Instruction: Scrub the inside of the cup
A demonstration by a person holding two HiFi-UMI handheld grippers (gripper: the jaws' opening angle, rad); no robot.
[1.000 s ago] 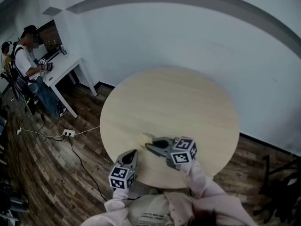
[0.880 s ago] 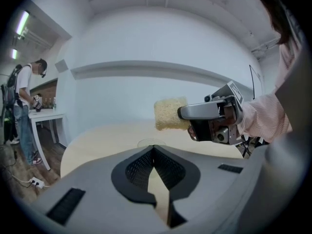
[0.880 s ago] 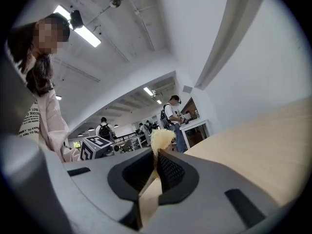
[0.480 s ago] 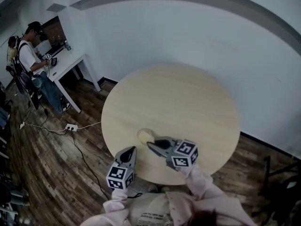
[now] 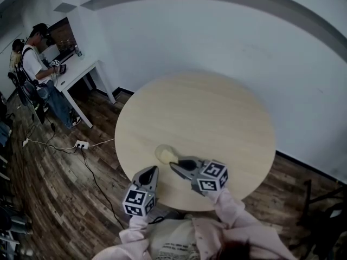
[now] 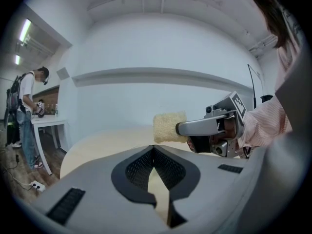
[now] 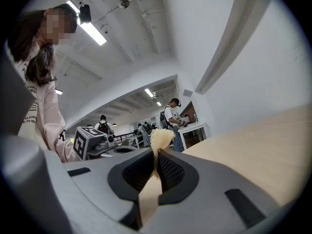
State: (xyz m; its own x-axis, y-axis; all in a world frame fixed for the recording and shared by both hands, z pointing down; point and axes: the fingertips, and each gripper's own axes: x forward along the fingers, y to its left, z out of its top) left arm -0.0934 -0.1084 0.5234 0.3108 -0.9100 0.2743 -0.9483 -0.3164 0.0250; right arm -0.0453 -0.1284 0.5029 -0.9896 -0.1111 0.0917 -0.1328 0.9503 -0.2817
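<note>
Pinching a sponge (image 7: 161, 137) between its dark ribbed pads, the right gripper (image 7: 157, 156) is clenched on it, and the sponge is squeezed thin where the pads press. The sponge is pale yellow, with a coarse and porous surface. In the left gripper view it looks like a soft rectangle that sticks out past the grey fingers. In the head view it hangs over the round table (image 5: 217, 118), at the left part of the side nearest to the person. The table top is light wood, smooth and matt.

The left gripper (image 6: 154, 152) has its pads pressed together with nothing between them. It is at the near edge of the table, close to the right gripper but apart from it. Each gripper carries a cube (image 5: 211, 177) with black and white square markers.

In the head view the sponge is small and a little blurred, so I cannot tell if it touches the table. The pink sleeves (image 5: 238, 218) are cut off by the lower edge. Far at the left a person (image 5: 37, 72) stands at a white desk (image 5: 76, 77), too small for details. The floor (image 5: 54, 194) is dark wooden planks, and a white power strip (image 5: 82, 144) with a cable lies on it.
</note>
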